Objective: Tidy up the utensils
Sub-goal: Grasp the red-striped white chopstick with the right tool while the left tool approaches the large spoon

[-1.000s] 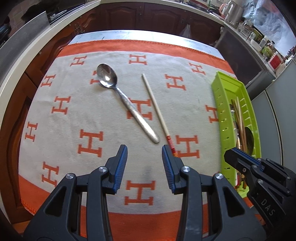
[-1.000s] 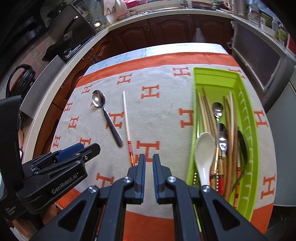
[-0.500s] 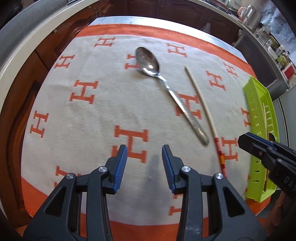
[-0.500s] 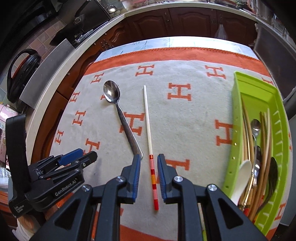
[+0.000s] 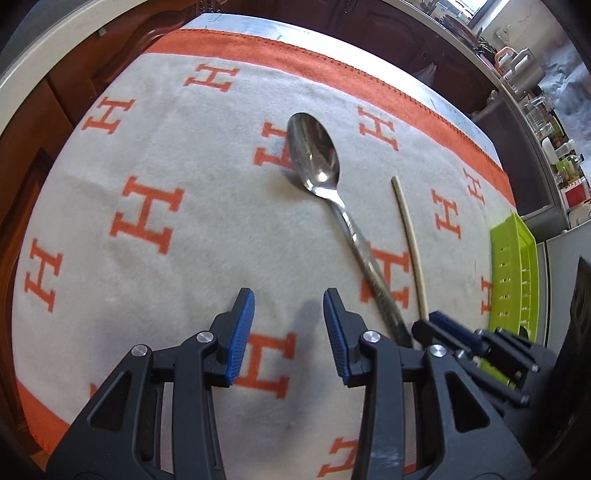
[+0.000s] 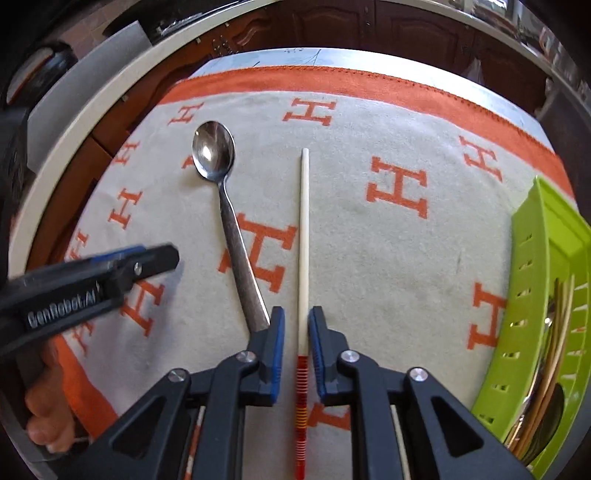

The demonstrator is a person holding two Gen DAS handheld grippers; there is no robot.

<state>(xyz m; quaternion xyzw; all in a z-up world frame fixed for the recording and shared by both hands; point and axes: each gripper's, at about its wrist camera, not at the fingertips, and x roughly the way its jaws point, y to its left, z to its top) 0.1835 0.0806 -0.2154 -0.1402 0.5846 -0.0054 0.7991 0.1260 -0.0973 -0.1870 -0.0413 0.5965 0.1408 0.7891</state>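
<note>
I am at the step of picking up the chopstick, which lies on the cloth beside the spoon and between my right claw's narrowly open, empty jaws; next these should close on it, while my left claw hangs wide open and empty.

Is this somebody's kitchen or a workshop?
Most likely a home kitchen. Dark wooden cabinets run under a pale countertop around the room, jars and containers crowd the counter at the back, and a green cutlery tray full of spoons and chopsticks sits on the blanket-covered table.
</note>
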